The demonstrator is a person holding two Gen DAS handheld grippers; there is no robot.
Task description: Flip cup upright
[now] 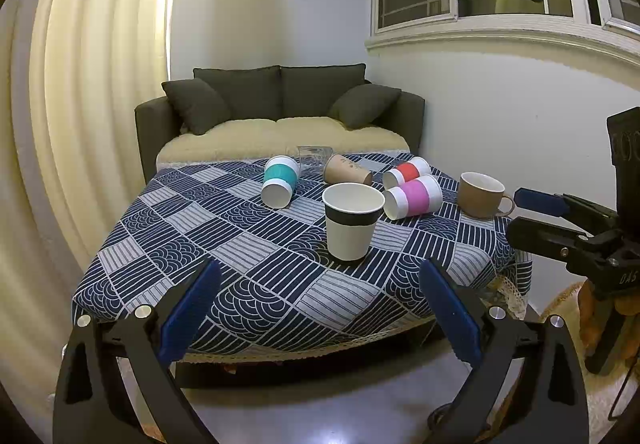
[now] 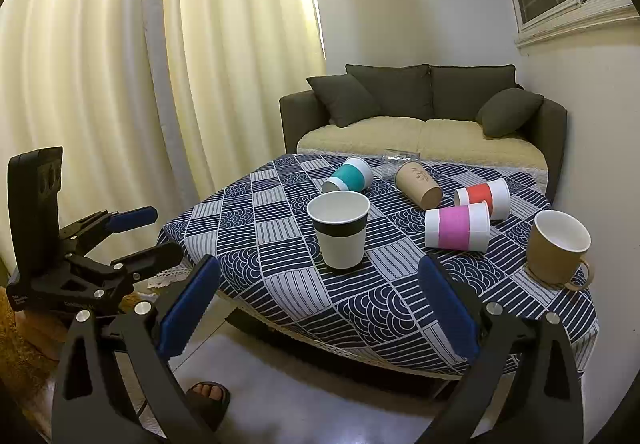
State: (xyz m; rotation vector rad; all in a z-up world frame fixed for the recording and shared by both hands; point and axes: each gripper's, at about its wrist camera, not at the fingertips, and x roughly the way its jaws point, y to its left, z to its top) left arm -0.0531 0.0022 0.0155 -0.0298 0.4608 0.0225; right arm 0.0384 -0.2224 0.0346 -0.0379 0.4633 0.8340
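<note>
Holding the left gripper (image 1: 321,265) and the right gripper (image 2: 319,261) spread wide, with nothing between the blue pads of either, both hanging off the near edge of the table (image 1: 248,244) and short of every cup. Taking the banded cup (image 1: 352,220) as the mark: already upright, so no work there, and likewise for the mug (image 1: 480,194), well to its right. Leaves four on their sides: the pink cup (image 1: 414,196) just right of the banded cup, near it but not clearly touching; the red cup (image 1: 407,171) right and farther back, perhaps touching the pink one; the brown cup (image 1: 347,169) straight beyond; the teal cup (image 1: 280,180) beyond and to the left. Judging the pink cup the likely next pick, being nearest the front. Lies with its long axis running left to right, crosswise to the fingers of both grippers, narrow base toward the banded cup and wider mouth toward the mug, as far as can be told. Sits on the right side of the banded cup, so probably nearer the right gripper. Calls for reaching forward past the banded cup's right side, closing across the pink band, then swinging the mouth end up. Mind the banded cup and the red cup on the way in: light paper, easily knocked.
</note>
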